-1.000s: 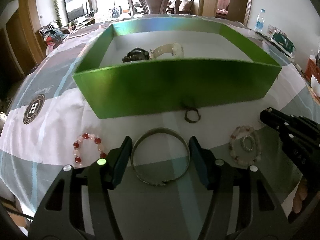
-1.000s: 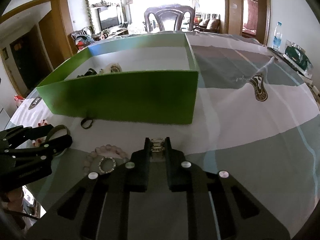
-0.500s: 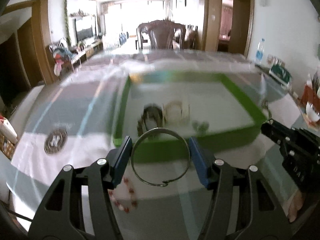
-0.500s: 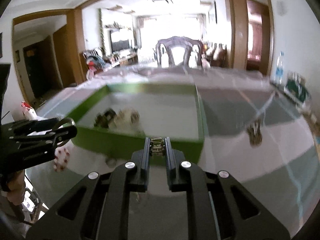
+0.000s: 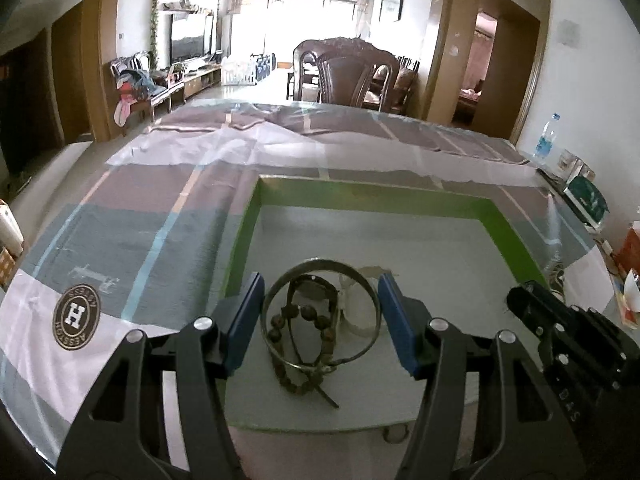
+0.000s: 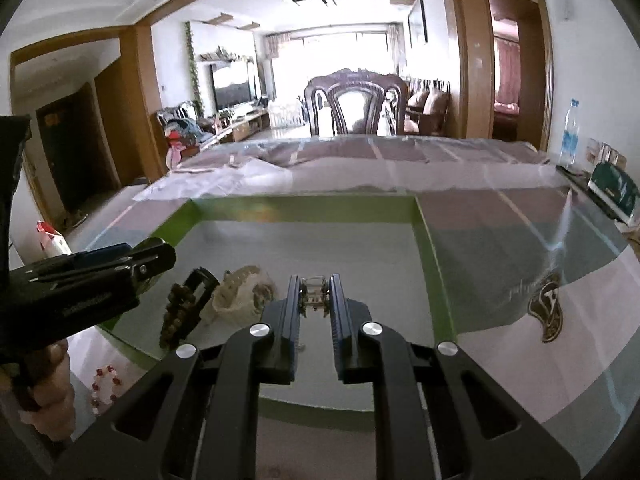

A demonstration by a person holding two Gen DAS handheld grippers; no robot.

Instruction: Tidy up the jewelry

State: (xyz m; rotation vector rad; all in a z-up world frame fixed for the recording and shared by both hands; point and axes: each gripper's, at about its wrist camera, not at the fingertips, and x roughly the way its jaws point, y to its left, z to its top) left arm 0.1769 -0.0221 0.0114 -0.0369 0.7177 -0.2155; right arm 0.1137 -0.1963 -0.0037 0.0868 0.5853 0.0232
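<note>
My left gripper (image 5: pixel 320 308) is shut on a thin metal bangle (image 5: pixel 320 260), held level above the near left part of the green box (image 5: pixel 368 196). Under it in the box lie a dark bead bracelet (image 5: pixel 304 360) and a white bracelet (image 5: pixel 360 312). My right gripper (image 6: pixel 315 292) hovers over the same box (image 6: pixel 304 208) with a small metal ring (image 6: pixel 315 298) between its pads; the jaws are opening, and the ring still spans the gap. The left gripper (image 6: pixel 168 256) shows at the left of the right wrist view, beside the dark beads (image 6: pixel 184 304).
On the tablecloth in front of the box lie a red-and-white bead bracelet (image 6: pixel 104 384) and a small dark ring (image 5: pixel 394 434). A hand (image 6: pixel 52 392) grips the left tool. A water bottle (image 5: pixel 545 140) and a green packet (image 5: pixel 586 200) stand at the table's right edge.
Both grippers rose from the tablecloth in front of the box and moved forward over it. The bangle and the small ring came up with them.
</note>
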